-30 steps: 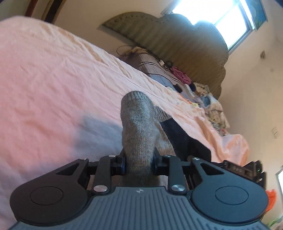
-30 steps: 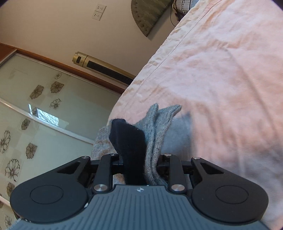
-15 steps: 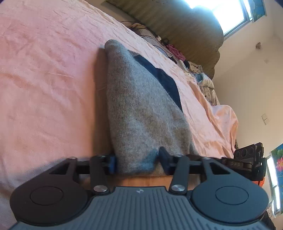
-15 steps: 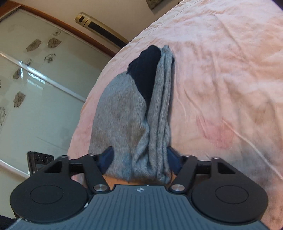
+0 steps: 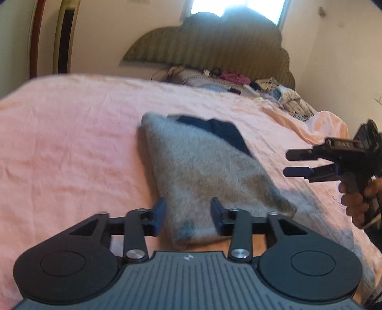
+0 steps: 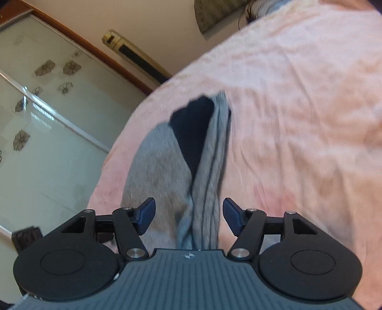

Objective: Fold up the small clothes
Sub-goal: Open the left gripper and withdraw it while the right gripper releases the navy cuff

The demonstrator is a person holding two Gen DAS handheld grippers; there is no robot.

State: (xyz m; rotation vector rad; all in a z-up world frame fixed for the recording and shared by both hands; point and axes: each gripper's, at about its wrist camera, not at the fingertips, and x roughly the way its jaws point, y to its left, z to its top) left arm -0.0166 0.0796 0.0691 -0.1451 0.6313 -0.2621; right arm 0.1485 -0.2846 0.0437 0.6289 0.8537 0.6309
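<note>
A bed under a wrinkled pink sheet fills the room. At its head stands a scalloped olive headboard, with a bright window above it and a heap of mixed laundry below. Cream walls surround it. Frosted sliding doors with flower patterns stand beside the bed.

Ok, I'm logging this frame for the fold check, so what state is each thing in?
Grey sock: folded, lying flat on the pink bedsheet, dark part showing at its far end.
Left gripper: open, fingers either side of the sock's near end, not clamping.
Right gripper: open, sock released.
</note>
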